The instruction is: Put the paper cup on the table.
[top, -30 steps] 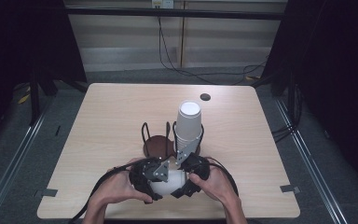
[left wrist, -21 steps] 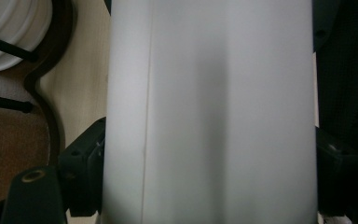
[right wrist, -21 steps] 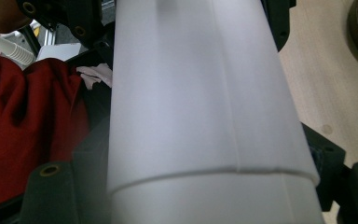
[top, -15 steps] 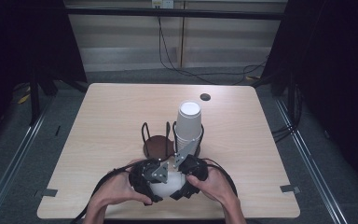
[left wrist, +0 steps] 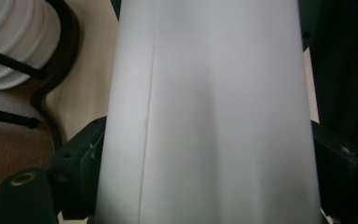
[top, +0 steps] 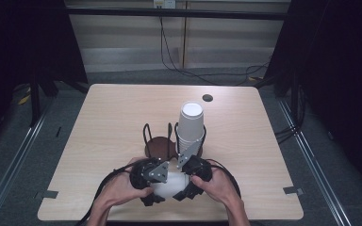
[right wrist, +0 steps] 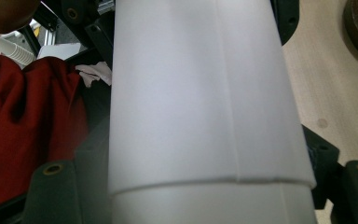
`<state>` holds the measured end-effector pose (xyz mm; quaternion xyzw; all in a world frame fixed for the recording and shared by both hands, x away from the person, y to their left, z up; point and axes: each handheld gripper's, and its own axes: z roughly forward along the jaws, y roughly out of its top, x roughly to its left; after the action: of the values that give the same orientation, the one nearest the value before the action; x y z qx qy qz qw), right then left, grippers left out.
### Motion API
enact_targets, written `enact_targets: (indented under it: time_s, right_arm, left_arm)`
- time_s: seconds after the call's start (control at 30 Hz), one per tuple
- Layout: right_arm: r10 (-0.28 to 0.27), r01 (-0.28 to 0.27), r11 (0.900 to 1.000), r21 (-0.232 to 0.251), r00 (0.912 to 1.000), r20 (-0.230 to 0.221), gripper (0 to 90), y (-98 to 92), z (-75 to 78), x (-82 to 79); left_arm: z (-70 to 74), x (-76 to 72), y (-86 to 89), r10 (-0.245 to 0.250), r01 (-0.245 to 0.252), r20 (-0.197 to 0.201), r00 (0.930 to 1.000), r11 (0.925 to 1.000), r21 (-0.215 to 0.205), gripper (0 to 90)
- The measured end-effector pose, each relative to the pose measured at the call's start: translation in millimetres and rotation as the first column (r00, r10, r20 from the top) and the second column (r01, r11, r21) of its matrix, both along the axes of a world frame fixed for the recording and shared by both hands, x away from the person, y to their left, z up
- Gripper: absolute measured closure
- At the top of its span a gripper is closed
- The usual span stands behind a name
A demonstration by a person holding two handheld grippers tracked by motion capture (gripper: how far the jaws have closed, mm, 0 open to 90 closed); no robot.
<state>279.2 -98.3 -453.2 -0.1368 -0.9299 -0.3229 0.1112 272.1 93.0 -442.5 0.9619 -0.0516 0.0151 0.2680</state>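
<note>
Two nested white paper cups (top: 169, 186) lie on their side between my hands near the table's front edge. My left gripper (top: 152, 181) is shut on one cup (left wrist: 209, 140), with a black jaw pressed against each side of its wall. My right gripper (top: 192, 175) is shut on the other cup (right wrist: 200, 116), whose rim edge overlaps the cup nested in it (right wrist: 205, 205). The two grippers face each other, almost touching.
A tall stack of white cups (top: 190, 126) stands in a black wire holder with a round brown base (top: 159, 146) just behind the grippers. A small dark disc (top: 207, 98) lies near the far edge. Red cloth (right wrist: 23, 116) lies beyond the table's front edge.
</note>
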Motion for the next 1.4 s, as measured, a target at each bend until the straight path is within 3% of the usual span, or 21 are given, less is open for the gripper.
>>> enact_targets:
  time_s: [0.17, 0.27, 0.4, 0.63, 0.7, 0.87, 0.93, 1.03, 1.1, 1.17, 1.27, 1.33, 1.4]
  right_arm:
    - [-0.017, 0.017, 1.0, -0.007, 0.9999, 0.001, 24.9, -1.3, 0.3, -0.4]
    - [-0.019, 0.019, 1.0, -0.004, 0.9998, 0.011, 24.9, -2.8, -0.7, 0.8]
    - [-0.031, 0.03, 0.999, 0.017, 0.9993, 0.02, 24.9, -6.2, 1.8, 1.0]
    - [-0.056, 0.055, 0.998, 0.026, 0.9981, 0.026, 24.9, -12.8, 1.9, 0.2]
    - [-0.061, 0.06, 0.997, 0.037, 0.9976, 0.031, 24.9, -15.1, 2.5, 0.1]
    - [-0.074, 0.073, 0.997, 0.023, 0.9969, 0.025, 24.8, -16.6, 2.2, 0.5]
    - [-0.082, 0.081, 0.996, 0.04, 0.9961, 0.033, 24.9, -18.2, 2.1, 0.7]
    - [-0.101, 0.099, 0.993, 0.059, 0.9943, 0.032, 24.8, -23.8, 2.4, 0.9]
    - [-0.113, 0.111, 0.991, 0.07, 0.993, 0.033, 24.8, -25.7, 2.3, 0.5]
    - [-0.137, 0.132, 0.987, 0.087, 0.9895, 0.047, 24.8, -29.1, 2.4, -0.5]
    - [-0.156, 0.149, 0.981, 0.123, 0.9868, 0.045, 24.8, -32.6, -0.1, -0.4]
    - [-0.17, 0.162, 0.976, 0.145, 0.9845, 0.043, 24.8, -35.1, -1.1, -0.2]
    - [-0.188, 0.177, 0.968, 0.176, 0.9812, 0.045, 24.7, -37.9, -0.9, -0.7]
  left_arm:
    - [2.4, 1.5, 7.8, -0.001, 0.001, 0.001, 1.0, 0.9982, -0.061, 12.3]
    - [6.6, 4.7, 15.8, 0.011, -0.011, -0.001, 0.9999, 0.9922, -0.124, 12.2]
    - [12.2, 7.0, 24.1, 0.025, -0.027, -0.011, 0.9996, 0.986, -0.165, 11.5]
    - [18.4, 10.0, 39.8, 0.067, -0.067, -0.008, 0.9977, 0.9632, -0.26, 11.6]
    - [19.1, 11.5, 45.2, 0.062, -0.066, -0.023, 0.9978, 0.9507, -0.303, 13.9]
    - [21.8, 12.3, 52.9, 0.1, -0.099, -0.011, 0.9949, 0.9436, -0.316, 15.1]
    - [21.0, 14.0, 56.2, 0.111, -0.109, -0.014, 0.9938, 0.9408, -0.321, 15.2]
    - [16.8, 13.6, 60.5, 0.141, -0.144, -0.035, 0.9894, 0.9275, -0.345, 15.3]
    - [12.3, 12.6, 62.9, 0.151, -0.156, -0.042, 0.9876, 0.9148, -0.373, 15.3]
    - [8.7, 10.7, 65.0, 0.165, -0.172, -0.05, 0.985, 0.9093, -0.379, 15.5]
    - [3.4, 8.9, 69.6, 0.182, -0.198, -0.077, 0.9802, 0.8816, -0.429, 15.5]
    - [-0.6, 7.7, 71.1, 0.193, -0.214, -0.091, 0.9769, 0.8686, -0.447, 15.6]
    - [-4.5, 7.2, 71.0, 0.211, -0.236, -0.107, 0.9717, 0.8615, -0.45, 15.8]
